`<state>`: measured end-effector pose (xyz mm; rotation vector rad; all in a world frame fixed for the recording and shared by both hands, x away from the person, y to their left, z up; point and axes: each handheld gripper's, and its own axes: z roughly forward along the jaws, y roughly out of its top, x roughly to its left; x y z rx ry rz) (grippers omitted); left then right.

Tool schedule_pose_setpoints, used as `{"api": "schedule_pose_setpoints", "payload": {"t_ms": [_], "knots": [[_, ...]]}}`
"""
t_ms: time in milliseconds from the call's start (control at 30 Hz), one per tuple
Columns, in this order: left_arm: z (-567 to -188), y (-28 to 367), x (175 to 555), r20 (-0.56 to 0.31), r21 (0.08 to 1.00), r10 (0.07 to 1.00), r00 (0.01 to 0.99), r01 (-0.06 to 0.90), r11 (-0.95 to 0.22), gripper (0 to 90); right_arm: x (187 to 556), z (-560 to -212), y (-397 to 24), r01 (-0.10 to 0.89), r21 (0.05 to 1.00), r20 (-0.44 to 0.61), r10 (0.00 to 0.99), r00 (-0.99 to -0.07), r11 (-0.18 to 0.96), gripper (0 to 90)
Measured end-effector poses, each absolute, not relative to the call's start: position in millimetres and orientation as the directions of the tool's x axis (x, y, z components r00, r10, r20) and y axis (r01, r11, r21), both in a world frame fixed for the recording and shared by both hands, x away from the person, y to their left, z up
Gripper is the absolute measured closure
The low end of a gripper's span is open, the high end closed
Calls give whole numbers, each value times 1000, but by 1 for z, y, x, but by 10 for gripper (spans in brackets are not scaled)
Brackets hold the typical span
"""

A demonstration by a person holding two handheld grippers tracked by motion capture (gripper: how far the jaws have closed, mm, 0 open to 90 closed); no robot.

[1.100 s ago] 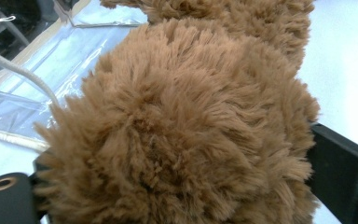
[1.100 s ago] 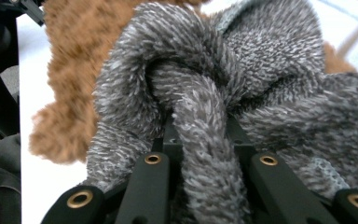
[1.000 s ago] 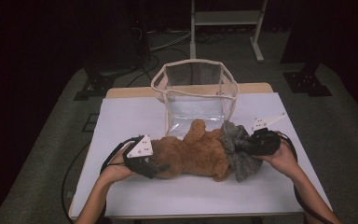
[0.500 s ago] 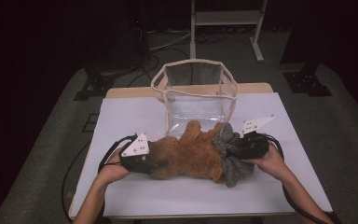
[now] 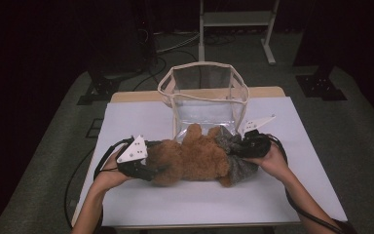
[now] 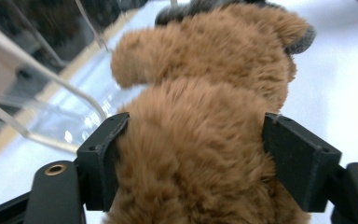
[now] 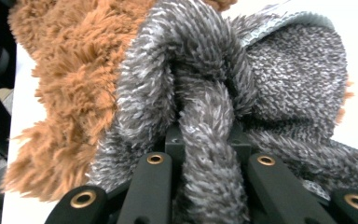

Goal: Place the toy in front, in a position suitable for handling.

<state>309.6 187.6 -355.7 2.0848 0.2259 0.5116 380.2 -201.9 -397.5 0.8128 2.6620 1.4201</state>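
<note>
Lying lengthwise across the worktop just in front of the clear bag, the brown teddy bear is pinched by both tools, left tool, its jaws just reopened, straddling one furry end, right tool clamping its grey clothing.

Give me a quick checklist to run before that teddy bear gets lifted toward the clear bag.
1. Left gripper around the brown teddy bear: ok, fur fills the gap between both jaws, which have just been opening.
2. Right gripper shut on the grey fabric: ok.
3. Clear bag upright, mouth open: ok.
4. Bag right behind the bear: ok.
5. Grip firm enough to lift: cannot tell.
</note>
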Motion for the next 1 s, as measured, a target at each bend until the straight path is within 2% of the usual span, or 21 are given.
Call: {"api": "schedule_pose_setpoints", "payload": {"t_ms": [167,267,433,533,700,833,900,1000], "knots": [[-343,186,299,299,858,319,899,-107,-502,242,381,-398,-199,439,778,223,456,-862,450,760],[-349,176,298,319,823,269,909,-125,-554,236,382,-398,-198,433,780,214,458,-863,452,759],[-379,169,312,314,770,266,911,-81,-633,226,385,-403,-203,455,770,220,484,-847,447,758],[-390,170,319,326,763,289,900,-69,-643,204,385,-406,-201,458,766,235,468,-852,451,759],[-388,172,335,352,735,317,880,-50,-676,226,377,-400,-189,432,766,240,411,-879,475,761],[-386,172,349,349,723,324,879,-32,-690,232,361,-391,-174,375,777,218,343,-914,506,761],[-383,172,351,345,718,313,885,-35,-695,229,358,-388,-171,357,777,189,348,-918,518,759],[-377,167,345,334,741,294,896,-56,-669,221,364,-392,-182,387,778,205,383,-901,494,758]]}}
